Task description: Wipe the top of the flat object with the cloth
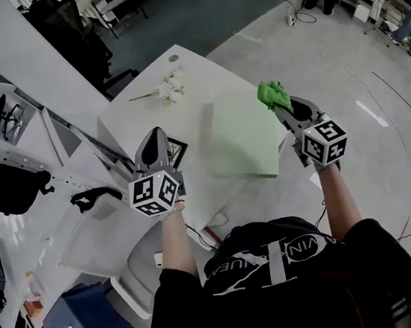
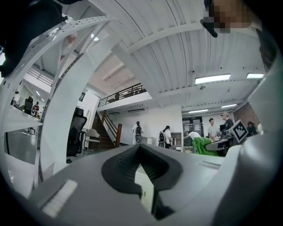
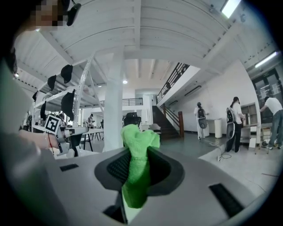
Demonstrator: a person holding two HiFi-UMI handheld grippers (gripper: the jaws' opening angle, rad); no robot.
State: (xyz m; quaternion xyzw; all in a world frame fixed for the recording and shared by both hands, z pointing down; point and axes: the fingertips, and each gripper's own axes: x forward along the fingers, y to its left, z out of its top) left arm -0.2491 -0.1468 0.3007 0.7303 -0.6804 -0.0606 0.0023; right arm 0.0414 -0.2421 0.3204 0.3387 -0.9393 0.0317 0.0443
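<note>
The flat object is a pale green board (image 1: 243,138) lying on the white table (image 1: 139,116), below and between my two raised grippers. My right gripper (image 1: 279,105) is shut on a bright green cloth (image 1: 272,94), which bunches out past its tips above the board's far right corner. In the right gripper view the cloth (image 3: 138,161) fills the gap between the jaws of the right gripper (image 3: 137,170). My left gripper (image 1: 155,132) is shut with nothing in it, held above the table left of the board. In the left gripper view the jaws of the left gripper (image 2: 140,149) meet, and the cloth (image 2: 202,145) shows at the right.
A white flower sprig (image 1: 169,89) and a small round disc (image 1: 173,58) lie on the table's far side. A black-framed item (image 1: 178,150) sits by the left gripper. White racking (image 1: 7,140) stands at left, with office chairs (image 1: 113,5) behind. People (image 3: 233,123) stand far off.
</note>
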